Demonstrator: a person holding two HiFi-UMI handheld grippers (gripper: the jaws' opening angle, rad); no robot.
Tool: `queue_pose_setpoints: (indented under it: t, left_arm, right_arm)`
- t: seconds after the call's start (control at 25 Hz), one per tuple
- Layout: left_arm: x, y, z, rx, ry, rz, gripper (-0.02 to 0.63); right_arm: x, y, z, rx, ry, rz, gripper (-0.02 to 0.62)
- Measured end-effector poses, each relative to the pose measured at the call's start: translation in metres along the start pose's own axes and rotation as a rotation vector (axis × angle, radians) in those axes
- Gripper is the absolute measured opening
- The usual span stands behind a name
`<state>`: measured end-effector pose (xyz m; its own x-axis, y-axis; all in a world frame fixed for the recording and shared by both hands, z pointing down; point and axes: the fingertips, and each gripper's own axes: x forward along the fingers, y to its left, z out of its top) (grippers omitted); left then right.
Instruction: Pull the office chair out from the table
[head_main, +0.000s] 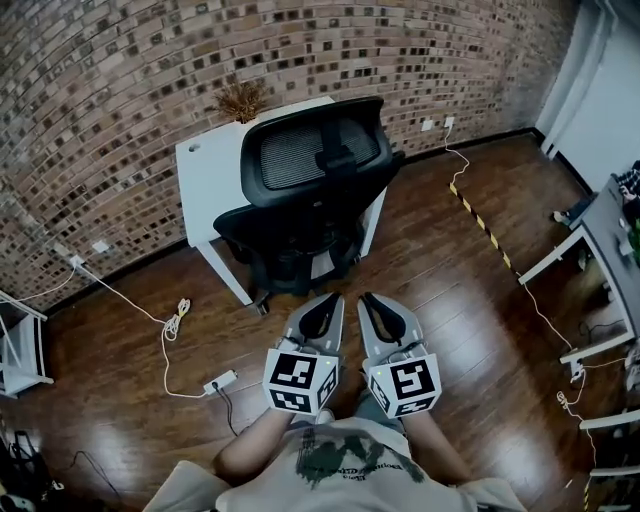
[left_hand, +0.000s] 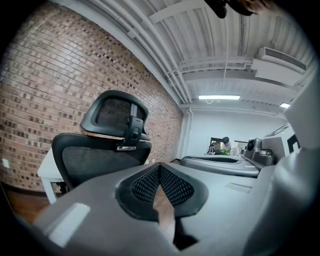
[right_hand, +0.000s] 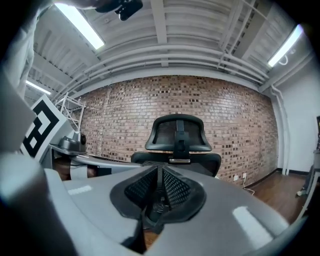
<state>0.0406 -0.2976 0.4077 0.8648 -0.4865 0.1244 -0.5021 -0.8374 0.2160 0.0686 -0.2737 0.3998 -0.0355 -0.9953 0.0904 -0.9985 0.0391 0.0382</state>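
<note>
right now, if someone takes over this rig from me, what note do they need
Left gripper: jaws shut, empty, held short of the chair.
Right gripper: jaws shut, empty, side by side with the left one.
Office chair: pushed in at the white table by the brick wall, backrest facing the grippers, neither gripper touching it.
Done: both grippers face the chair, nothing more.
Left: open the jaws, reach the backrest, grip it, pull the chair out from the table.

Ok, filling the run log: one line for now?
office chair: at table, untouched | left hand-held gripper: shut, empty | right hand-held gripper: shut, empty
</note>
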Motion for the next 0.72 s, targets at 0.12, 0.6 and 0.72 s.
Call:
queue_pose_setpoints:
  t: [0.12, 0.6, 0.72]
  left_arm:
    - [0.013, 0.013, 0.005, 0.0, -0.014, 0.036, 0.015]
    - [0.077, 0.053, 0.033, -0.006, -0.06, 0.199, 0.014]
    - [0.092, 0.061, 0.037, -0.012, -0.064, 0.235, 0.015]
  right_arm:
    - [0.018, -0.007, 0.002, -0.005, -0.011, 0.035, 0.029]
    - [0.095, -0.052, 0.028, -0.056, -0.047, 0.223, 0.029]
    - [0.108, -0.064, 0.031, -0.065, -0.048, 0.255, 0.029]
